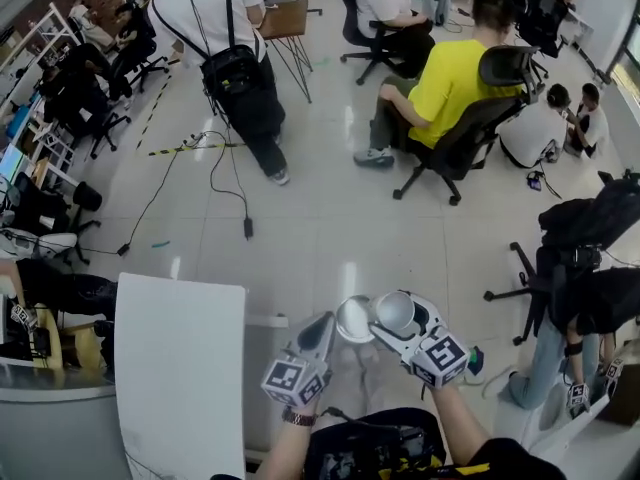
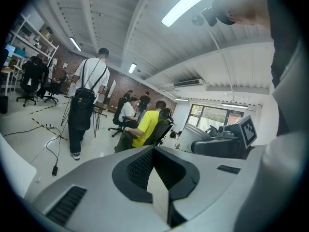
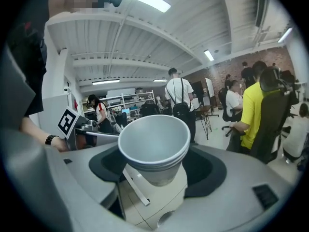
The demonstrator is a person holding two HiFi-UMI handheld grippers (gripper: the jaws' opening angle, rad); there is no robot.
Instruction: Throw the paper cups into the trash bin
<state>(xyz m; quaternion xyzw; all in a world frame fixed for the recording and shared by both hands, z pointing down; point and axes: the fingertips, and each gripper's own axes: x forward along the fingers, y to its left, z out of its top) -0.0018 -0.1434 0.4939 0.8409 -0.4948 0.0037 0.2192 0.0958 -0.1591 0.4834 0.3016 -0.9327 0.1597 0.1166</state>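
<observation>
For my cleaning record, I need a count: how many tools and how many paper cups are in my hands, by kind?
Tools: 2 (left tool, right tool)
Paper cups: 2 (left cup in the left tool, right cup in the right tool; the right cup shows a second rim, so it may be a nested pair)
Total: 4

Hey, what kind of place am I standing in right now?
Probably a shared lab or workshop office: people sit on rolling office chairs, cables trail across the tiled floor, and white shelving stands along one side.
</observation>
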